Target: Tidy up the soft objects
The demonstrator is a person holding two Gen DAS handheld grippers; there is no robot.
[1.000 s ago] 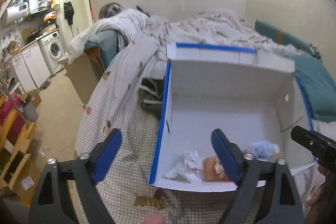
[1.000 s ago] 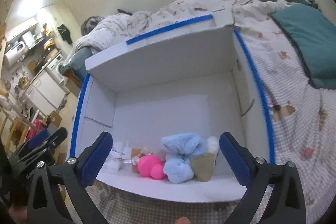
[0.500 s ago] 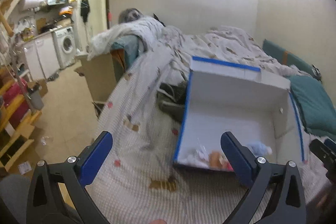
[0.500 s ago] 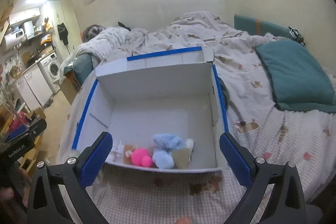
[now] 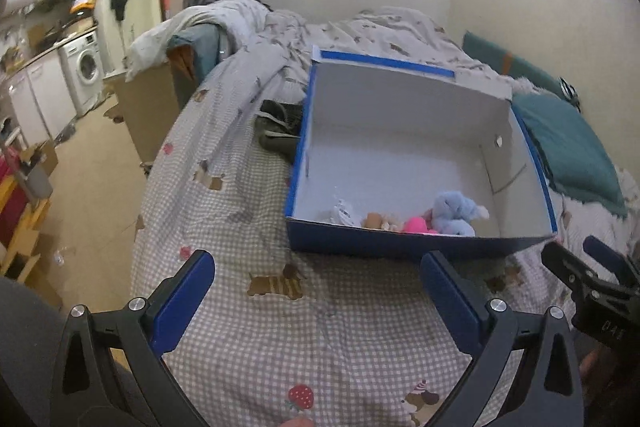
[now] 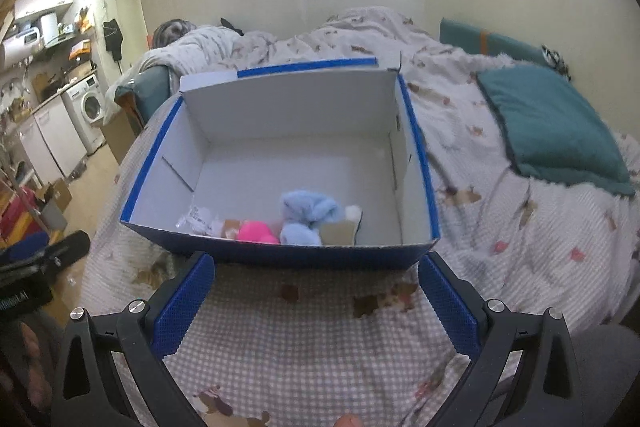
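Both claws hang above the checked bedspread (image 6: 312,339), short of the box and holding nothing. The left gripper (image 5: 316,275) has its blue-padded fingers (image 5: 180,303) spread wide, with only the patterned cover between them; the right gripper (image 6: 316,277) is equally wide, and its fingers (image 6: 448,303) bracket bare fabric just short of the box's near wall. Ahead of both claws sits the open blue box (image 6: 280,255) with a white inside, resting on the bed. From the left claw it lies ahead and slightly to the right; from the right claw it lies straight ahead. The soft things are gathered inside it, against the wall nearest the claws: a light blue plush toy (image 6: 308,217), a bright pink soft toy (image 6: 256,231) touching its left side, a small tan piece (image 6: 338,233) on its right, and a crumpled white wrapper (image 6: 198,219) farther left. In the left wrist view the same cluster shows as the blue plush (image 5: 456,213), the pink toy (image 5: 414,225) and the wrapper (image 5: 342,213). A teal pillow (image 6: 556,131) lies well off to the right of the right claw, beyond the box. A dark garment (image 5: 280,135) lies against the box's outer left wall.
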